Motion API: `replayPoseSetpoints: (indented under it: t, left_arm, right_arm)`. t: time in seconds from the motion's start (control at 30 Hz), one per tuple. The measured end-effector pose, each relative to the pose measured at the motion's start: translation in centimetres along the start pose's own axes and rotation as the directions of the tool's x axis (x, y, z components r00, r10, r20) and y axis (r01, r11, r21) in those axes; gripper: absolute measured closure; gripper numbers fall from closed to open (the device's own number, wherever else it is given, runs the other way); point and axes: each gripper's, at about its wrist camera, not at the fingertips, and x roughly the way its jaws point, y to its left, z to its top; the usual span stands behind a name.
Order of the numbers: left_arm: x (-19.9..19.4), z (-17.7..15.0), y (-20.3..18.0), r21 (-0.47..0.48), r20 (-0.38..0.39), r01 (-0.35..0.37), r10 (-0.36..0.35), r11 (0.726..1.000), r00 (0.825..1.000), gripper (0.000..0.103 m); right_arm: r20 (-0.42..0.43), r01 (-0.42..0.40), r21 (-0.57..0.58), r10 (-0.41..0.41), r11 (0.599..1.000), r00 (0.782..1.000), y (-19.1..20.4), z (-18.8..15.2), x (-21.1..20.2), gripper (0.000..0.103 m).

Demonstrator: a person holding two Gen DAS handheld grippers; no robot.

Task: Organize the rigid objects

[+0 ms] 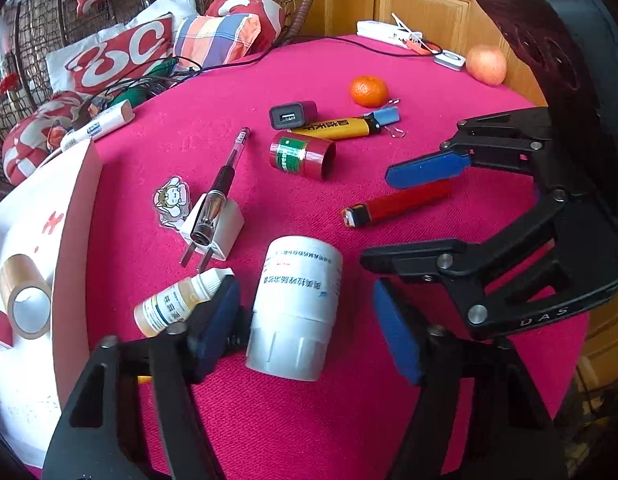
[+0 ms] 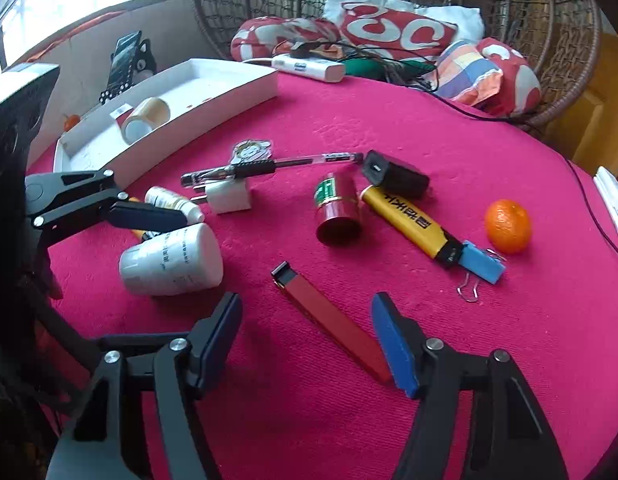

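Observation:
A white pill bottle lies on its side on the pink tablecloth. My left gripper straddles it; the left pad sits close against it and the right pad stands clear, so the jaws are open. A red lighter lies flat between the fingers of my right gripper, which is open, its right pad near the lighter's near end. In the left wrist view the right gripper brackets the red lighter. In the right wrist view a left gripper finger rests above the white bottle.
A white box tray at the table's left holds a tape roll. Scattered around are a small dropper bottle, white plug, pen, red can, black charger, yellow lighter, mandarin and apple.

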Motion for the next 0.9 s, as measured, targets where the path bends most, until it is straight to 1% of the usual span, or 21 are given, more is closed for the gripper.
replayPoseSetpoints:
  t: [0.03,0.07,0.1,0.13,0.17,0.2,0.23,0.33,0.4,0.5,0.6,0.73,0.83,0.9]
  left_arm:
    - [0.0,-0.1,0.2,-0.004,0.000,0.004,-0.004,1.000,1.000,0.053]
    - [-0.1,-0.2,0.4,-0.016,0.002,0.013,-0.013,1.000,1.000,0.066]
    - [-0.1,-0.3,0.7,-0.032,0.001,0.035,-0.035,0.999,0.999,0.066]
    - [-0.2,-0.3,0.8,-0.042,0.002,0.042,-0.042,0.998,0.999,0.066]
    - [-0.3,-0.5,0.7,-0.036,0.005,0.039,-0.039,0.999,0.999,0.066]
    - [-0.4,-0.6,0.5,-0.026,0.008,0.034,-0.034,0.999,0.999,0.066]
    - [-0.5,-0.7,0.3,-0.021,0.012,0.033,-0.033,0.999,0.999,0.066]
    - [-0.9,-0.9,0.0,-0.031,0.021,0.051,-0.051,0.998,0.998,0.066]
    - [-1.3,-1.0,-0.1,-0.041,0.032,0.062,-0.061,0.997,0.998,0.066]
    - [-2.2,-0.8,-0.1,-0.055,0.057,0.070,-0.067,0.996,0.996,0.066]
    - [-3.5,-0.4,-0.1,-0.072,0.096,0.082,-0.075,0.994,0.993,0.066]
    - [-5.6,0.1,-0.1,-0.080,0.162,0.081,-0.067,0.993,0.984,0.066]
    - [-7.0,0.4,0.1,-0.087,0.210,0.069,-0.050,0.994,0.977,0.066]
    - [-7.8,0.5,0.5,-0.097,0.233,0.066,-0.042,0.993,0.972,0.066]
  right_arm:
    - [-0.002,0.001,-0.011,-0.001,1.000,1.000,0.2,-0.2,0.0,0.041]
    - [0.004,0.008,-0.018,-0.007,1.000,1.000,0.3,-0.5,-0.2,0.042]
    - [0.002,0.001,-0.014,-0.001,1.000,1.000,0.3,-0.8,-0.4,0.045]
    - [0.006,0.008,-0.011,-0.008,1.000,1.000,0.3,-1.0,-0.5,0.056]
    - [0.010,0.021,-0.007,-0.021,1.000,1.000,0.3,-1.2,-0.8,0.070]
    - [0.010,0.018,0.001,-0.018,1.000,1.000,0.3,-1.4,-1.1,0.078]
    - [0.011,0.013,0.009,-0.013,1.000,1.000,0.3,-1.5,-1.3,0.088]
    - [0.020,0.030,0.032,-0.031,0.999,0.999,0.3,-1.9,-1.7,0.088]
    - [0.037,0.030,0.069,-0.032,0.997,0.999,0.1,-2.2,-2.0,0.088]
    - [0.085,0.016,0.156,-0.030,0.988,0.996,-0.5,-2.8,-3.0,0.088]
    - [0.137,0.012,0.216,-0.043,0.976,0.990,-0.8,-3.2,-4.4,0.088]
    - [0.235,-0.007,0.281,-0.062,0.960,0.970,-0.9,-3.1,-7.0,0.088]
    - [0.314,-0.038,0.308,-0.063,0.951,0.947,-0.9,-2.8,-9.1,0.088]
    - [0.351,-0.051,0.311,-0.065,0.949,0.934,-0.8,-2.4,-10.1,0.088]
